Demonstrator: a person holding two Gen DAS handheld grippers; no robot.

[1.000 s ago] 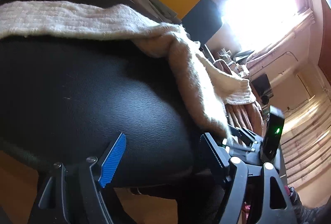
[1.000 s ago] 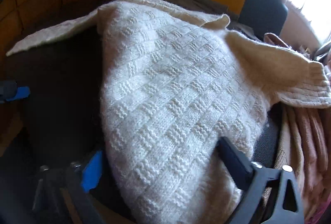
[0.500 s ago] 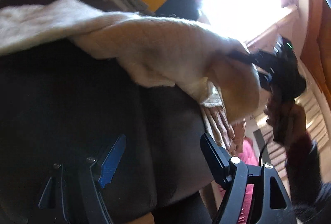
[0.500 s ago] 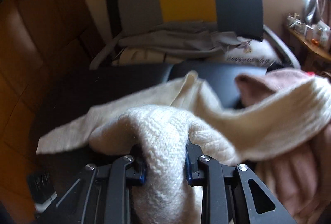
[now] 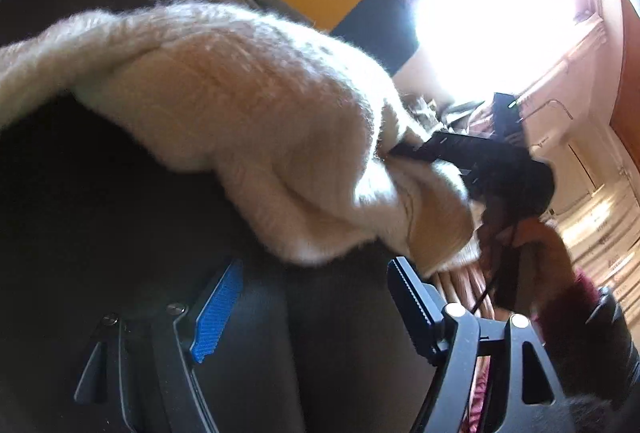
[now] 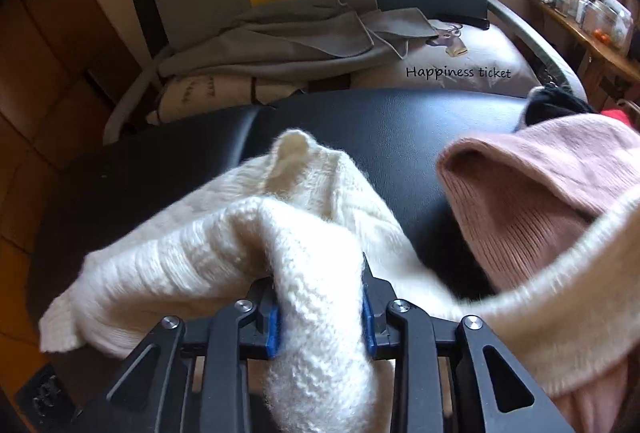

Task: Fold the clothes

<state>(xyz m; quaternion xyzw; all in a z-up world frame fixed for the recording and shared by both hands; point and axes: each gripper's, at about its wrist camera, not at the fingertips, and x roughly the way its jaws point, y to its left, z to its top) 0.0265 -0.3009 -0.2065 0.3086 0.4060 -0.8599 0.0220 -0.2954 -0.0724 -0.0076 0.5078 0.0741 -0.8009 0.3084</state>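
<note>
Over the black table (image 6: 400,121), right tongs (image 6: 320,313), widening slightly, now pinch a lifted cream sweater (image 6: 312,233) fold toward twelve o'clock; left tongs (image 5: 308,297) spread, empty.

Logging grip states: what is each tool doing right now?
Left tool: open, empty.
Right tool: jaws opening slightly, pads pressing a fold of the cream sweater.

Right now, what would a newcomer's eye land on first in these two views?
The cream knit sweater, bunched up on the black padded surface with a thick fold between the pads of the right claw, whose jaws are opening slightly. Beside it on the right lies a pink knit garment. The left claw stands open and empty.
</note>
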